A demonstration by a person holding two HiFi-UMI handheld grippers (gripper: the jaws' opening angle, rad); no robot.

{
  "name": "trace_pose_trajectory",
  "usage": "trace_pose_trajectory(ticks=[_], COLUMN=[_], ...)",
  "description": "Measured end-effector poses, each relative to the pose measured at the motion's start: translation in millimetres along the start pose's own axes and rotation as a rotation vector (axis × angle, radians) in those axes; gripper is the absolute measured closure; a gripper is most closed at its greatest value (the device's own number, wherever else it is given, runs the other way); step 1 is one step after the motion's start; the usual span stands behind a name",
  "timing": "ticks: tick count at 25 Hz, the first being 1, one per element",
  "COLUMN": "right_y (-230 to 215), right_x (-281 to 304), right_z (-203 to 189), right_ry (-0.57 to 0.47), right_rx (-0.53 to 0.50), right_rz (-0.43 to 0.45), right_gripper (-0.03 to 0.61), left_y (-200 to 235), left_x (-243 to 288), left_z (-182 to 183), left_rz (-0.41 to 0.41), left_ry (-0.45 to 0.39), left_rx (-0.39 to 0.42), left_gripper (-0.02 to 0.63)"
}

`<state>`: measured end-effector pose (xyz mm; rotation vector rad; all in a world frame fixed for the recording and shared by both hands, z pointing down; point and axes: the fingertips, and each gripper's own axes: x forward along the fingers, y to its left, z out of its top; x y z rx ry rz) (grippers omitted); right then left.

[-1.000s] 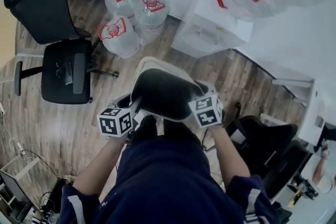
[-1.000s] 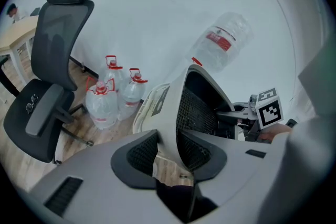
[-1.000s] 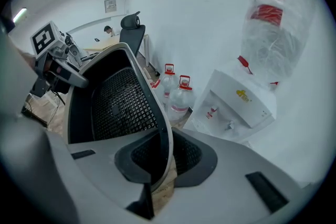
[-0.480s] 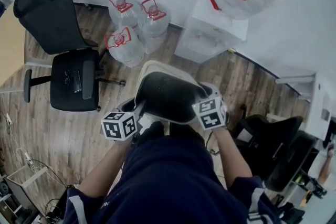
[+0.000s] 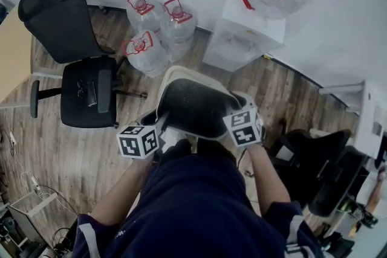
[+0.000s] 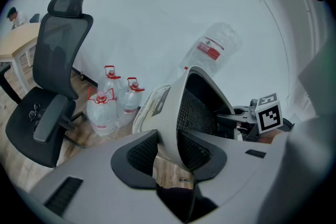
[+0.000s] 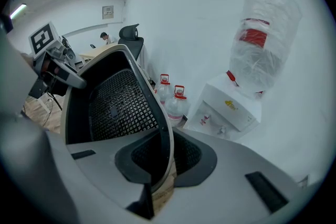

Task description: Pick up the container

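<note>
Hanging in the air over the wood floor, the container, a cream bin with black mesh inside, is held up by its rim. The left gripper pinches the rim on one side, and the right gripper pinches the other side. Past the fingers stand three water bottles, a black chair and a white water cooler.
</note>
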<state>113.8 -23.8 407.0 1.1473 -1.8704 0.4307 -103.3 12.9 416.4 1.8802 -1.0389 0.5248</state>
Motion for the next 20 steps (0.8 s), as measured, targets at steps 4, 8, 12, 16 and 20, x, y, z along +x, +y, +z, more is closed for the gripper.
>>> trace_pose_trajectory(ticks=[4, 8, 12, 16, 20], right_y=[1.4, 1.7, 3.2, 2.3, 2.5], right_x=[-0.5, -0.7, 0.3, 2.1, 3.9], right_z=[0.8, 0.8, 0.7, 2.7, 6.1], right_ry=[-0.001, 0.002, 0.002, 0.004, 0.01], right_rx=[0.005, 0.006, 0.005, 0.005, 0.004], right_rz=[-0.002, -0.007, -0.011, -0.011, -0.009], right_gripper=[0.526, 0.526, 0.526, 0.526, 0.526], left_y=[0.9, 1.4, 3.7, 5.0, 8.0], left_x=[-1.0, -0.9, 0.1, 1.2, 3.3], left_z=[0.6, 1.6, -1.0, 0.9, 3.9], left_rz=[-0.003, -0.008, -0.009, -0.01, -0.01], left_ry=[0.0, -0.006, 0.0, 0.001, 0.0], left_rx=[0.001, -0.005, -0.006, -0.009, -0.007], left_gripper=[0.469, 0.469, 0.469, 0.469, 0.471])
